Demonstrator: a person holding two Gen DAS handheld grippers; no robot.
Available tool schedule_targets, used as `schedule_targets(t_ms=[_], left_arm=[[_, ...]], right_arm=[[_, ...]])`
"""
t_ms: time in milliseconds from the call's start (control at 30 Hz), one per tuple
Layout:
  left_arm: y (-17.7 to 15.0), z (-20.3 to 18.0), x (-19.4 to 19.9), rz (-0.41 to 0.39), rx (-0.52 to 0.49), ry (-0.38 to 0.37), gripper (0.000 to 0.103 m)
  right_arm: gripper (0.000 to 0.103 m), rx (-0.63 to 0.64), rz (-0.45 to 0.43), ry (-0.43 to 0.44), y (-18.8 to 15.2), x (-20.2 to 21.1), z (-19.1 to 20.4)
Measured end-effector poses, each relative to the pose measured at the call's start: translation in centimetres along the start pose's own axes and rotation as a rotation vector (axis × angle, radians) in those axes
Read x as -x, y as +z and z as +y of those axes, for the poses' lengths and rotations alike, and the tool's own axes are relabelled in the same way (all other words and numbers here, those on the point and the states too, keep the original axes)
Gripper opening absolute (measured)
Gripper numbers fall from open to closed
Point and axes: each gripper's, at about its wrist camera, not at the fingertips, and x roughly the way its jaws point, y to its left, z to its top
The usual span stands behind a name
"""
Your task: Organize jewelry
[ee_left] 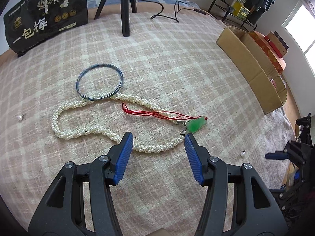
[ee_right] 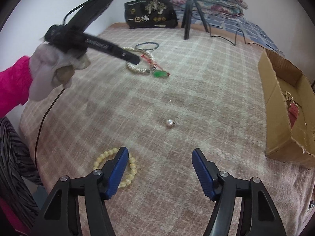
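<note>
On the plaid blanket a twisted pearl necklace (ee_left: 86, 132) lies in a loop, with a blue bangle (ee_left: 99, 81) over its far end and a red cord with a green jade pendant (ee_left: 195, 125) across it. My left gripper (ee_left: 158, 137) is open just above the necklace's near strand, beside the pendant. My right gripper (ee_right: 158, 153) is open and empty over the blanket. A yellow bead bracelet (ee_right: 129, 172) lies under its left finger, and a loose pearl earring (ee_right: 169, 122) lies ahead of it. The left gripper (ee_right: 135, 59) also shows in the right wrist view.
An open cardboard box (ee_right: 279, 118) at the right holds a red item (ee_right: 293, 112). Another pearl stud (ee_left: 20, 118) lies far left, one more (ee_left: 242, 153) to the right. A black bag (ee_left: 45, 15) and a tripod (ee_left: 126, 9) stand at the back.
</note>
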Motion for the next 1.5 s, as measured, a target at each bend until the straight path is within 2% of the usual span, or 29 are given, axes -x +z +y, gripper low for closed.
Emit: schedule_targets(t_ms=[100,233,667,767,933,1067,1267,1367,1433,1467,1500], left_arm=[[0.0,-0.2,-0.6,0.019,-0.012,-0.011,0.056],[-0.1,-0.9,-1.2,0.043,-0.052,0.009,0.056],[-1.3,-4.8,-3.4,0.078,-0.261,0.170,0.053],[-1.5,-4.8,-3.3,0.071,-0.268,0.158,0.043],[-2.2,-5.4,-2.9,0.070,-0.282,0.157,0.017],[-2.6,-5.8,-2.8,0.069,-0.277,0.157,0.011],[-2.9,-5.0,-2.2,0.072,-0.231,0.122,0.007],[-3.1,-4.2,-1.8,0.075,-0.192,0.105,0.007],[-3.1,-3.7,-1.6,0.078,-0.164,0.094,0.007],[-3.2,-3.5,-1.5,0.079,-0.151,0.090,0.007],[-3.3,-3.3,-1.3,0.079,-0.138,0.089,0.007]], right_arm=[[0.066,0.010,0.019,0.011,-0.4,-0.4,0.4],[0.066,0.018,0.031,0.012,-0.5,-0.6,0.7],[0.065,0.034,0.047,0.001,-0.6,-0.9,1.3],[0.063,0.037,0.058,0.002,-0.8,-1.2,1.3],[0.061,0.033,0.067,0.012,-0.9,-1.6,1.4],[0.057,0.047,0.073,0.015,-0.8,-2.0,1.8],[0.042,0.076,0.084,-0.012,-0.8,-2.7,2.7],[0.028,0.097,0.080,-0.031,-0.8,-2.8,3.0],[0.010,0.096,0.080,-0.034,-0.8,-2.9,3.1],[0.006,0.095,0.082,-0.033,-0.7,-2.9,3.2],[0.005,0.097,0.082,-0.035,-0.7,-2.9,3.2]])
